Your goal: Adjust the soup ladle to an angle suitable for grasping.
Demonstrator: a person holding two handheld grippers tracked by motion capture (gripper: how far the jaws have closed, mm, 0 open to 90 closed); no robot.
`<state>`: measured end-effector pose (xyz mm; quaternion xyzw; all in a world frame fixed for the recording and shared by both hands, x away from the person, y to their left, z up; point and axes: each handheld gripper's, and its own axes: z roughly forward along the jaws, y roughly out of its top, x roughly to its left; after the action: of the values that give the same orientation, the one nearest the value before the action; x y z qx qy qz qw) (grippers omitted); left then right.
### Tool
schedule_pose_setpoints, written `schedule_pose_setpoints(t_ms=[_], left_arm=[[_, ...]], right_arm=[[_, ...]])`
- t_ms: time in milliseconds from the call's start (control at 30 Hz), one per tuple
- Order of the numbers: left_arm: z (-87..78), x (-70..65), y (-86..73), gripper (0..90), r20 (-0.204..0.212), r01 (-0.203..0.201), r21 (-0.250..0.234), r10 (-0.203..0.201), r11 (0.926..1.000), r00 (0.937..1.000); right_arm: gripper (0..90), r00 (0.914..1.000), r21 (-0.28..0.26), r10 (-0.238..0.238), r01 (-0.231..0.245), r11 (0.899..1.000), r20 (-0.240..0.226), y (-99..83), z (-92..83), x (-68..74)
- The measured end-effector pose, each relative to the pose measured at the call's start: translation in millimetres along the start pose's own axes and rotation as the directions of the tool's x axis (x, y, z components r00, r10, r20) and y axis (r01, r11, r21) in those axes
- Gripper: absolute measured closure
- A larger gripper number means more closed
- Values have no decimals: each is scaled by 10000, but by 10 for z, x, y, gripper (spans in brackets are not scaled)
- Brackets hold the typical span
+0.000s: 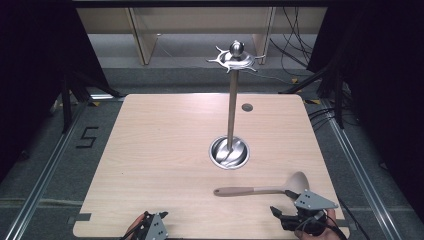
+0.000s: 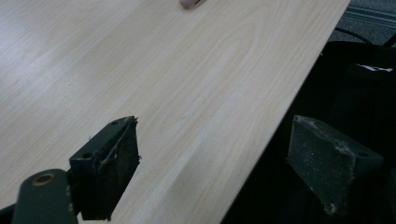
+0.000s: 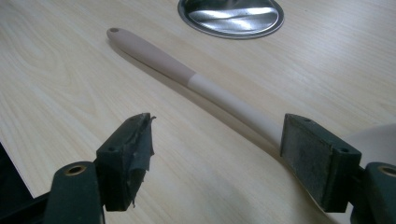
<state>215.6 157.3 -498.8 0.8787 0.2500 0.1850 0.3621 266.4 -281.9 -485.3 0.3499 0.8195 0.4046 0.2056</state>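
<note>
Beige ladle (image 1: 260, 190) flat near your right gripper (image 3: 217, 158), jaws released for handle; left gripper (image 2: 212, 163) idle, released too

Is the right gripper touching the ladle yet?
Cannot tell. In the right gripper view the right gripper stands open, and its far pad hides part of the ladle handle, so no gap or contact shows.

Lit from overhead | dark surroundings | glare on table (image 1: 165, 145)
</note>
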Motion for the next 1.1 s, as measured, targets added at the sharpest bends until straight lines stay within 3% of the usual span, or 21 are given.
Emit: schedule_pose_setpoints(t_ms=[233,300,367,500,633,900,933,1100], left_arm=[[1,2,-2,156,-15,46,11,-46,10000,10000],[-8,16,0,156,-120,-137,146,139,9998,9998],[3,-1,-3,156,10,74,-30,-74,10000,10000],[-1,11,2,156,-97,-153,154,155,9998,9998],[1,12,2,156,-118,-130,152,132,9998,9998],[1,11,3,156,-94,-168,162,170,9997,9998],[-1,20,10,156,-72,-359,194,361,9992,9993],[-2,15,6,156,-131,-287,178,290,9994,9995]], right_arm=[[287,9992,94,-400,401,9992,-80,17,-14,16],[285,9992,90,-381,382,9992,-86,25,-12,22],[285,9992,110,-381,382,9992,-111,41,-6,23],[285,9983,95,-579,580,9983,-83,75,11,6],[286,9969,191,-780,782,9968,-119,188,31,-15],[300,9854,864,-1592,1639,9827,-596,342,160,-44],[309,9845,927,-1637,1691,9812,-631,368,181,-46],[373,9743,1284,-2058,2165,9678,-916,514,310,-39]])
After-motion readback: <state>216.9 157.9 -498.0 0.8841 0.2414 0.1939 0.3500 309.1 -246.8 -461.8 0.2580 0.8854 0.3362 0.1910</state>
